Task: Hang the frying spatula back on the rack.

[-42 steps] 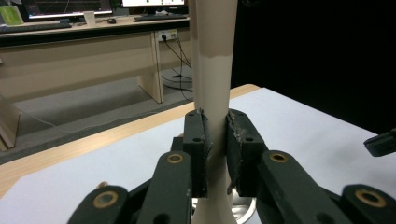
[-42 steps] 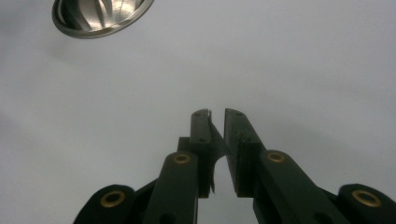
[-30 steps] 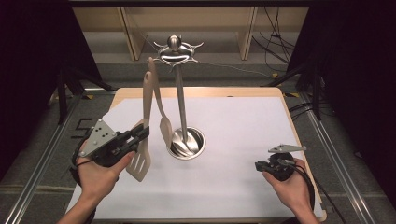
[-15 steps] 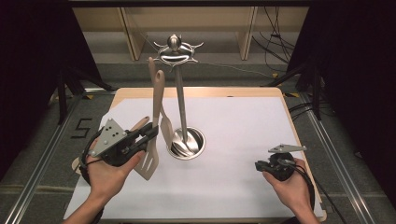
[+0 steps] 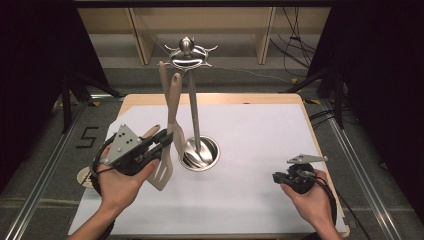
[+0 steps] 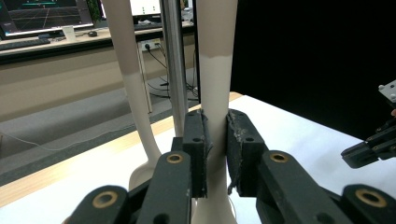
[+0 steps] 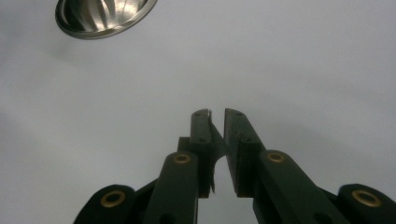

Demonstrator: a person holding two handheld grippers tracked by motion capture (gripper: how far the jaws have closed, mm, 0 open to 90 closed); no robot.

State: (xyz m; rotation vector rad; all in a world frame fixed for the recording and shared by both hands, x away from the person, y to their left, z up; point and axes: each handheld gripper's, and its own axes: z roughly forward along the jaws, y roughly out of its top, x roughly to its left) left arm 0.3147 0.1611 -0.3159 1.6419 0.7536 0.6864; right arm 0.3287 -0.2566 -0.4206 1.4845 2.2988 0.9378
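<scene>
A: Left gripper first: its jaws are clamped on the handle of the beige plastic slotted spatula, pads pressed to either side of the shaft, as the left gripper view shows.

B: And the spatula stands near upright, blade down by the mat, handle rising far and slightly right toward the polished steel utensil stand.

A: That's the relation that counts. The long axis runs almost parallel to the stand's pole, and the handle tip sits just left of the star-shaped hook crown at the top.

B: A second beige utensil hangs there too, right behind it.

A: The right gripper?

B: Near right of the white mat, well apart from the stand, jaws nearly together with a thin gap and nothing between them.

A: So the left hand is nearer by far; the hook lies up and slightly right of its grip.
</scene>
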